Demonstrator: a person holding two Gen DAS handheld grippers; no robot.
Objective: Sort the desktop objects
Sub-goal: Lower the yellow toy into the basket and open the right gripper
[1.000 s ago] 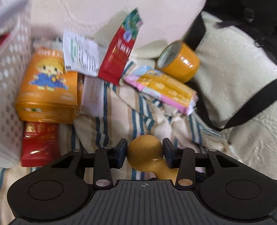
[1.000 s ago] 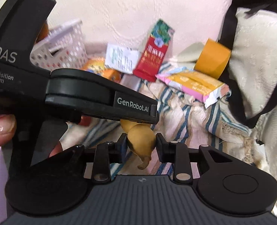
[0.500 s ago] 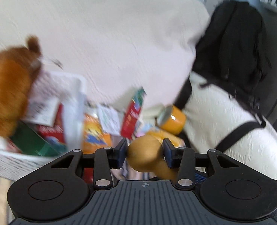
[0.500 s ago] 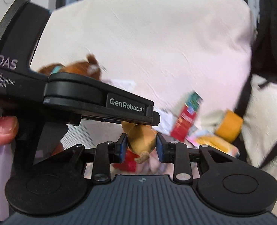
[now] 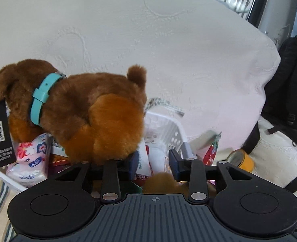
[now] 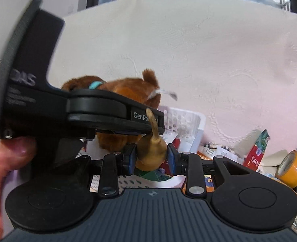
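My right gripper (image 6: 152, 159) is shut on a small tan gourd (image 6: 151, 153), stem pointing up, above the white plastic basket (image 6: 185, 119). My left gripper (image 5: 153, 161) is open above the same basket (image 5: 168, 130); the blurred gourd (image 5: 161, 183) shows low between and below its fingers, not clamped. A brown plush dog (image 5: 84, 111) with a teal collar lies on top of the basket's contents. The left gripper's black body (image 6: 73, 109) crosses the right wrist view.
A tissue pack (image 5: 30, 157) and packets lie in the basket. A yellow tape roll (image 6: 291, 169) and a red sachet (image 6: 257, 153) sit to the right on the cloth. A white cushion (image 6: 188, 50) stands behind. A black backpack (image 5: 289, 80) is at far right.
Both grippers rose and moved left over the basket with the gourd. My left gripper opened and let go of it; the right one still clamps it, stem now up.
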